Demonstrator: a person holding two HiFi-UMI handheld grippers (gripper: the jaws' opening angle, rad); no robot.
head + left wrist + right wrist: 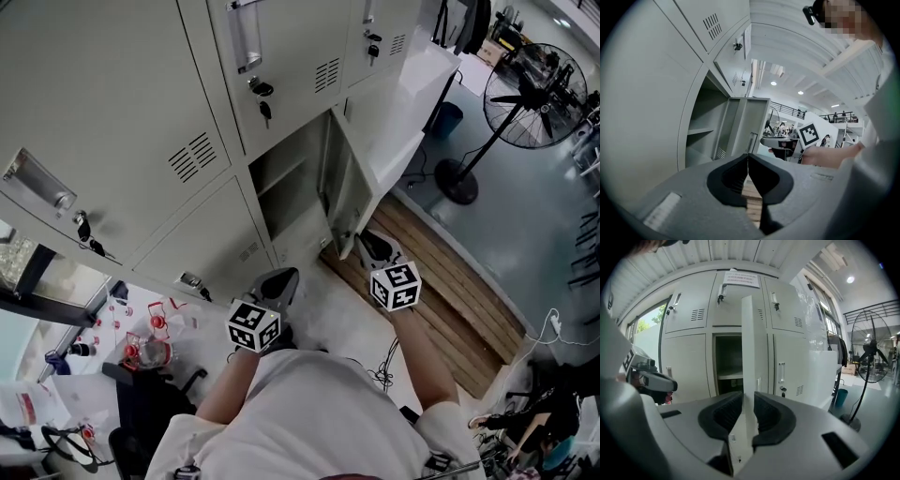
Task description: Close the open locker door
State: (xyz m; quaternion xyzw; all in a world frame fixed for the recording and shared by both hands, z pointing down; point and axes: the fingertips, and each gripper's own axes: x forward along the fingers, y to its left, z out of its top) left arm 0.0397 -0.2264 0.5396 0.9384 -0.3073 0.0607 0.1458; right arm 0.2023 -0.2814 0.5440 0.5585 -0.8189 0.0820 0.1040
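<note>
Nearest to me, the left gripper (272, 287) hangs low in front of the lockers with its jaws pressed together and nothing between them, so it's just along for the ride here.

A bit further out and to the right, the right gripper (373, 247) is up against the free edge of the locker door (345, 178). In the right gripper view the thin edge of that door runs straight up between the two pads (765, 414). It looks clamped to me, though I can't swear both pads are biting hard, since the wide-angle lens bends everything.

So progress-wise: the grab looks done, the actual closing isn't. The door stands swung way out from the cabinet, pretty much edge-on to the right gripper, and the open compartment (281, 187) with its shelf is fully exposed to the left of it. What's left, I reckon, is swinging the door leftward across that opening until it sits flush with its neighbours, then letting go.

Far right there's a standing fan (539, 94), well clear of all this.
</note>
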